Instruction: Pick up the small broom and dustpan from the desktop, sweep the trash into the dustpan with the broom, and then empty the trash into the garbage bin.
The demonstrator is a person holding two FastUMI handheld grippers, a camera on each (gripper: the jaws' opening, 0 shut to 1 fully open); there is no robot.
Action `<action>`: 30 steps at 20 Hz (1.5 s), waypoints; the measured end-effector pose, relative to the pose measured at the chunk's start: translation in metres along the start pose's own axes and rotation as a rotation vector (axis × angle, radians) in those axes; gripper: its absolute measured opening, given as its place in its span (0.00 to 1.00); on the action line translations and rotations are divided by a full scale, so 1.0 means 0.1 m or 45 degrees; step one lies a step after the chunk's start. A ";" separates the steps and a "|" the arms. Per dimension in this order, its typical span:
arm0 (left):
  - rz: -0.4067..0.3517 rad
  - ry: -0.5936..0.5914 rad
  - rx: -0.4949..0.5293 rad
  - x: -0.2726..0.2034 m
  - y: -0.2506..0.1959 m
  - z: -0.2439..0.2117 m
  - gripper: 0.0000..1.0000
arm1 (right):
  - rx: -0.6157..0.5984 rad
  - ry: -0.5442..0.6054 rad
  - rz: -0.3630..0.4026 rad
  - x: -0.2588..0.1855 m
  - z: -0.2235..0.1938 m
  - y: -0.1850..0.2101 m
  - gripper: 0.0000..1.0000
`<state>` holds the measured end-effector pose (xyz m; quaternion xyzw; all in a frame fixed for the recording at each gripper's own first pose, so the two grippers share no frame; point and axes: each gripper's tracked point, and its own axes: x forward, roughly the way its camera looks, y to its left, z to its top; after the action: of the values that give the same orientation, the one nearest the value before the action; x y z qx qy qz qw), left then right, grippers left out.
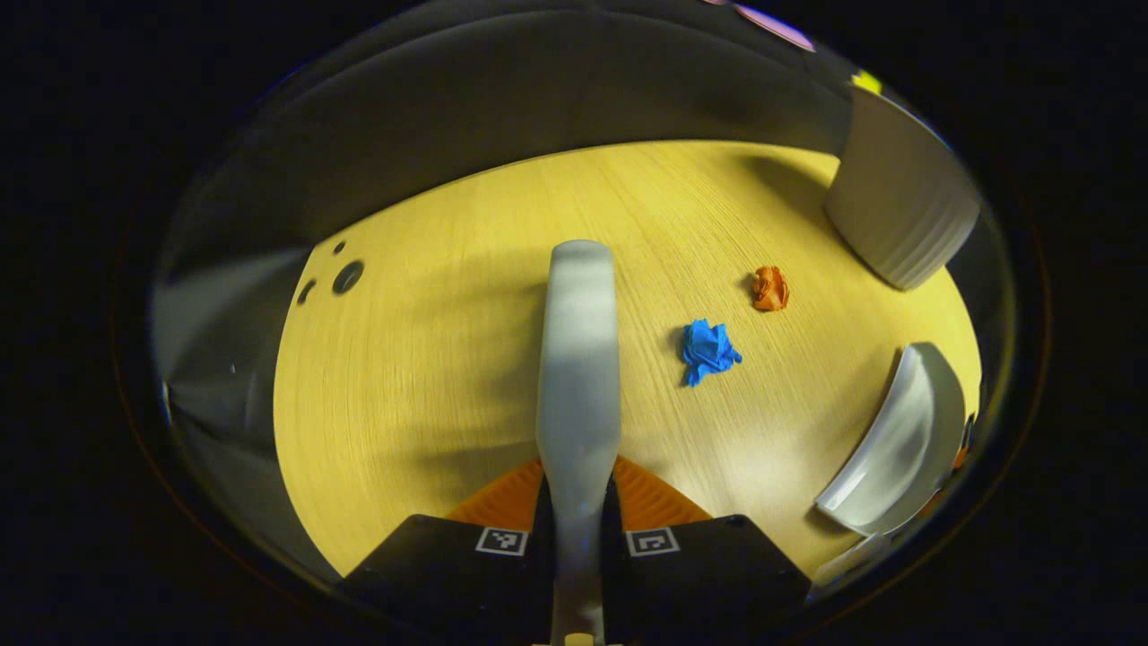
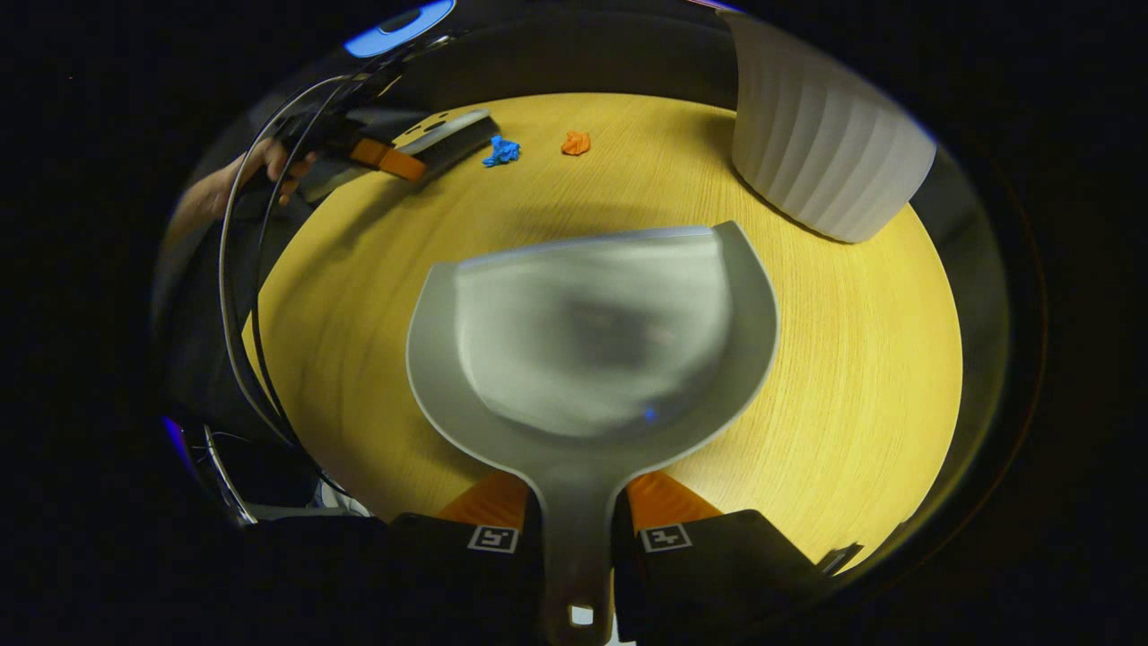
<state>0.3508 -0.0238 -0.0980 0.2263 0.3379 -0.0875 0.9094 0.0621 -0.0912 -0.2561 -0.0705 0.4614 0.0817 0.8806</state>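
Left tool (image 1: 578, 502) clenched on the broom (image 1: 579, 359) handle; right tool (image 2: 576, 520) clenched on the dustpan (image 2: 592, 341) handle, pan above the wooden surface (image 2: 852, 377). Beyond the dustpan's front edge lie blue trash (image 2: 501, 152) and orange trash (image 2: 576, 143); the ribbed white garbage bin (image 2: 825, 144) stands to their right.

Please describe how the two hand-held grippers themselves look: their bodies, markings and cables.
Each gripper, left and right, has a dark, blocky body carrying two small square black-and-white markers, with ribbed finger faces. In the right gripper view, thin cables arc beside the hand gripping the far gripper.
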 end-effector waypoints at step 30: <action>-0.637 0.279 0.704 -0.90 -2.54 -0.87 0.27 | -0.003 -0.037 0.040 0.05 0.04 -0.02 0.34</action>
<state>0.1538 -0.2062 -0.1864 0.3817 0.4415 -0.3696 0.7231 0.0684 -0.0920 -0.2577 -0.0632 0.4495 0.0973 0.8857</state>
